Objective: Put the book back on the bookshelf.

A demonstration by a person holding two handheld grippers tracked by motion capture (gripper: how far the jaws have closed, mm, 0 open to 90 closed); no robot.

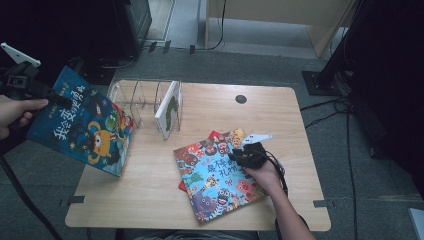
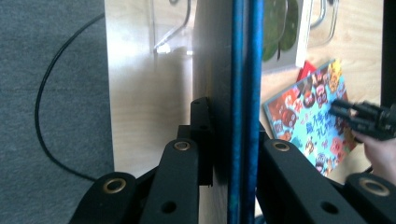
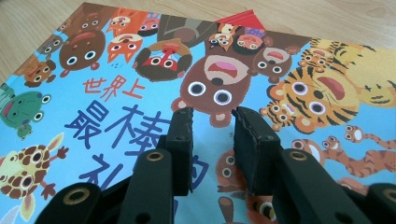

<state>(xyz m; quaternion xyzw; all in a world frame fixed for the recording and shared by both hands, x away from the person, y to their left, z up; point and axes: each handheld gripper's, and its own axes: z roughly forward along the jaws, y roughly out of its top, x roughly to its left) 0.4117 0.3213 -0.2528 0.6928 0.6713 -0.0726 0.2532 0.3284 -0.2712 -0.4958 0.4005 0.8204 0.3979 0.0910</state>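
high view: left gripper (image 1: 50,97), off the table's left edge, clamped on the top edge of a blue picture book (image 1: 82,122) that hangs tilted below and to its right, lifted clear of the wooden table (image 1: 150,200), probably for carrying to the clear book rack (image 1: 135,97) just beyond it, where a white book (image 1: 167,110) already stands upright in a slot; right gripper (image 1: 240,156) rests its tips on a light-blue animal book (image 1: 215,175) lying flat, likely to steady it, with a red book (image 1: 182,186) peeking out beneath. left gripper view: the blue picture book (image 2: 243,93) seen edge-on, pinched between the two jaws, the rack (image 2: 173,28) ahead and the animal book (image 2: 313,121) to the right with the other gripper on it. right gripper view: jaws standing a little apart with nothing between them, tips down on the animal book's cover (image 3: 116,93), the red book's corner (image 3: 243,18) far ahead.
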